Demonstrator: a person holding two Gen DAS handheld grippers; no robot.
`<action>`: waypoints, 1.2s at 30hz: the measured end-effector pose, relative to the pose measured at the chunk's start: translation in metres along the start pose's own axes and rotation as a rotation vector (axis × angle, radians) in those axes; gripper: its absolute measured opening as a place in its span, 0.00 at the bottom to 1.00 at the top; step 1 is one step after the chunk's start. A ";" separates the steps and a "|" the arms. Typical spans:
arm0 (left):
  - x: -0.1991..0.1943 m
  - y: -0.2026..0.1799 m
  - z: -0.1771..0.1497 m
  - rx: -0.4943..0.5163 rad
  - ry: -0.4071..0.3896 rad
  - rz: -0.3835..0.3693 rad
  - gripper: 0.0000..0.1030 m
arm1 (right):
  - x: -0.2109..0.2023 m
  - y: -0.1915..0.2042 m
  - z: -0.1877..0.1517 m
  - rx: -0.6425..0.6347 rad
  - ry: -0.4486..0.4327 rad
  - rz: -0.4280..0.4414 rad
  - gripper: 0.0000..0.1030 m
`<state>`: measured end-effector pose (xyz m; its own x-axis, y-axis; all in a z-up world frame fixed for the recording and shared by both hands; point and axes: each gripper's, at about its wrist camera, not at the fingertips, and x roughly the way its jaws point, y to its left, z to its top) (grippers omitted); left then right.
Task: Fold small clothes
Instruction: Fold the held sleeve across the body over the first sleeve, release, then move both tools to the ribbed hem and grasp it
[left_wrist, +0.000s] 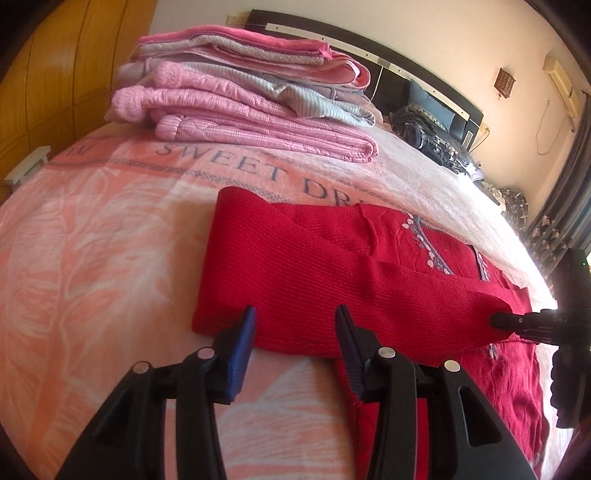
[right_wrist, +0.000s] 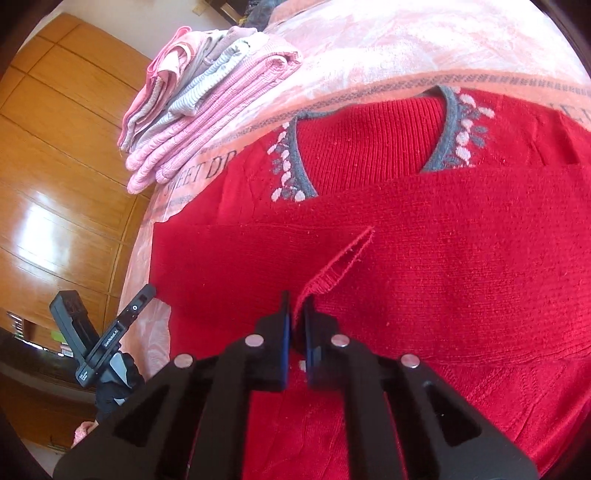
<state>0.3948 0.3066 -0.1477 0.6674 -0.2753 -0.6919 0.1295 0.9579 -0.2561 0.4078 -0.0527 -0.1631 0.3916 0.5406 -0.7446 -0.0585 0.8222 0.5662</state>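
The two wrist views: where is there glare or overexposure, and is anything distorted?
Left wrist view: the far right bed edge is blown out white by daylight, and the fisheye bends the pink blanket into a dome. Right wrist view: bright glare patches on the wooden wardrobe; the red sweater bulges, but its knit stays sharp.

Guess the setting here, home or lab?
Almost certainly a home bedroom: a bed with a pink "SWEET DREAMS" blanket, a dark headboard, wooden wardrobe doors, and a stack of folded clothes beside the red sweater.
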 end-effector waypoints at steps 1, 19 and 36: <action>0.000 -0.001 0.000 -0.001 -0.004 -0.002 0.43 | -0.007 0.001 0.001 -0.019 -0.018 -0.010 0.04; 0.039 -0.077 -0.010 0.138 0.066 0.045 0.49 | -0.096 -0.126 -0.001 0.102 -0.141 -0.253 0.06; 0.043 -0.092 -0.012 0.104 0.117 -0.040 0.54 | -0.084 -0.101 -0.010 0.048 -0.117 -0.268 0.18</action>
<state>0.4024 0.2060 -0.1621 0.5710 -0.3151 -0.7581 0.2335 0.9476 -0.2180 0.3721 -0.1793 -0.1615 0.4909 0.2785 -0.8255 0.1040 0.9220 0.3730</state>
